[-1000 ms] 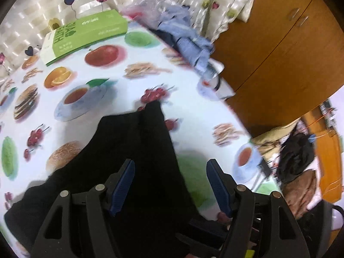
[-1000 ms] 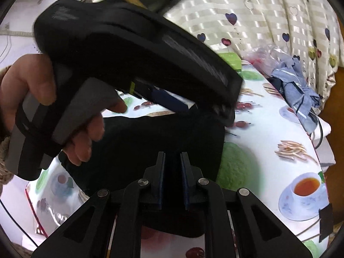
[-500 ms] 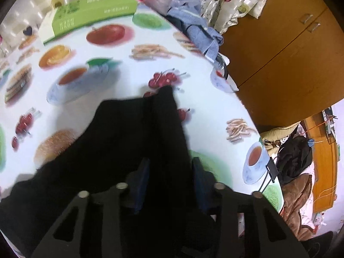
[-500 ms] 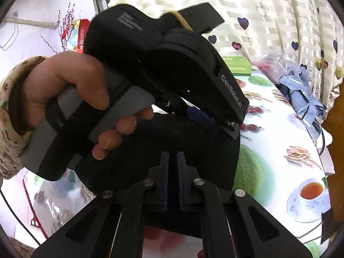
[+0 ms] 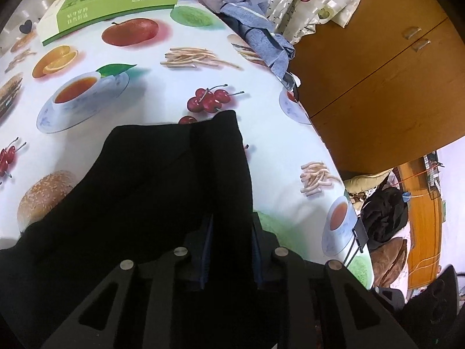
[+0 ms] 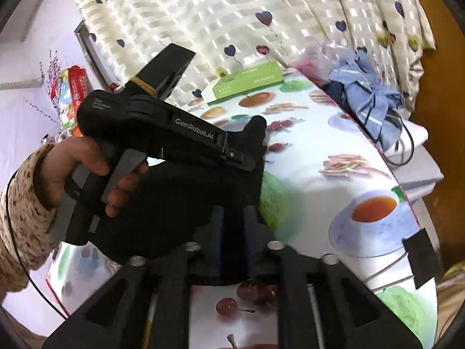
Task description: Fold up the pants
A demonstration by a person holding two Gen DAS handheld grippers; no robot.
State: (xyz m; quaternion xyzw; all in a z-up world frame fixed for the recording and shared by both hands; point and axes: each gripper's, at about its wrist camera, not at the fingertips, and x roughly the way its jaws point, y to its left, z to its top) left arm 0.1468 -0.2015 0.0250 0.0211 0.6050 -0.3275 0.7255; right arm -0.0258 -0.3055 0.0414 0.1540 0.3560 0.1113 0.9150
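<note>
Tablecloth [image 5: 151, 67] carries black pants [image 5: 139, 192], a raised fold of them pinched in the just-closing left claw [image 5: 231, 229], while the right claw [image 6: 232, 224], just opening, straddles their near edge without pressing.

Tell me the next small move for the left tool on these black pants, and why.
Probably a slight lift: the left tool, its jaws having just been closing, pinches a raised ridge of the black pants, which lie on the tablecloth. Raising that ridge would likely start the fold.
</note>
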